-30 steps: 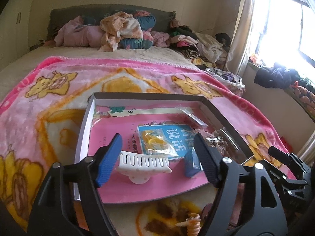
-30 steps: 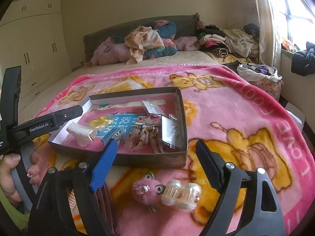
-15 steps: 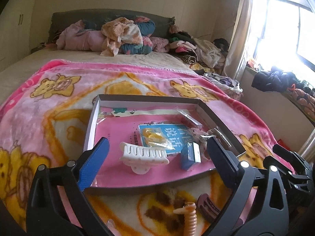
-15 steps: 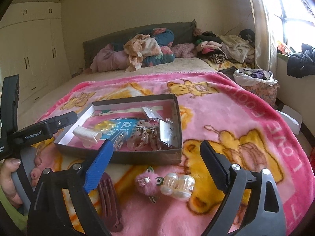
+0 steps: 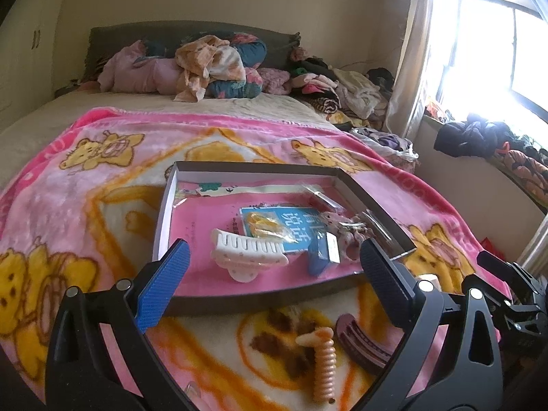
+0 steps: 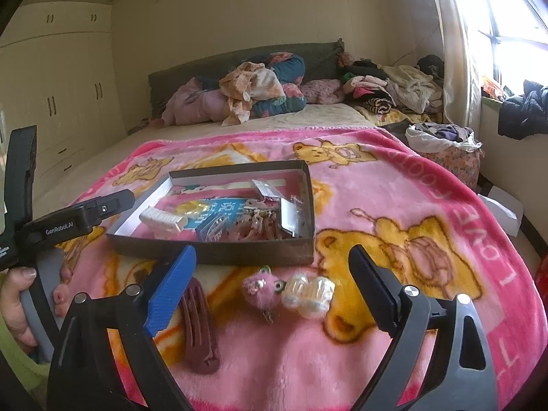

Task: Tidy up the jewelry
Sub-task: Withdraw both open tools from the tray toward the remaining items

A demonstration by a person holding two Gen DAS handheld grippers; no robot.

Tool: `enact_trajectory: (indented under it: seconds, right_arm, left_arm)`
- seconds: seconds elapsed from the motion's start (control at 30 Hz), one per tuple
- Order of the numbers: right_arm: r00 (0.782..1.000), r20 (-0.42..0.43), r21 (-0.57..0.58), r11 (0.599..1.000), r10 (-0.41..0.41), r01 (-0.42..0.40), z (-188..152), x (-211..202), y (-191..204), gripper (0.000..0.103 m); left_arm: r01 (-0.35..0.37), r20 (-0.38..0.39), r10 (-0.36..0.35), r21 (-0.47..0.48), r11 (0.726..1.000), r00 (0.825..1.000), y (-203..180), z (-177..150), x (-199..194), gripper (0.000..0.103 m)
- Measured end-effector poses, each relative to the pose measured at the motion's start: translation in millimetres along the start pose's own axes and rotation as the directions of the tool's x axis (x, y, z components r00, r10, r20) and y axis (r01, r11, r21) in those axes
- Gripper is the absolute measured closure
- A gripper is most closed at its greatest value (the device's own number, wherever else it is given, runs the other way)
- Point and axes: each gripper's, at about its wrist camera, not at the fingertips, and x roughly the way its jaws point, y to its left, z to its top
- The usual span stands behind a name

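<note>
i have my left gripper (image 5: 274,274) and right gripper (image 6: 270,281) wide open, both empty; white hair claw (image 5: 248,251) lies in the box (image 5: 260,299).

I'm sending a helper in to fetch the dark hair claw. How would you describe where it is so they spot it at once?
On the pink bear blanket, look just in front of the shallow brown box, outside it. The maroon hair claw lies left of a fuzzy pink clip and a pearly white claw; it alone is dark.
</note>
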Motion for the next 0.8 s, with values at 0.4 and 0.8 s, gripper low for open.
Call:
enact_trajectory:
  seconds: [0.4,0.8]
  right_arm:
    - [1.0,-0.01,0.009,1.0,-0.003,0.003,-17,-13,-4,0.015]
    - [0.999,-0.017,0.024,0.999,-0.028,0.029,-29,-20,-12,0.015]
  left_arm:
    - [0.024,-0.025,-0.023,0.039,0.999,0.999,-15,-17,-9,0.012]
    - [0.045,-0.063,-0.039,0.089,0.995,0.997,-32,-36,-14,0.012]
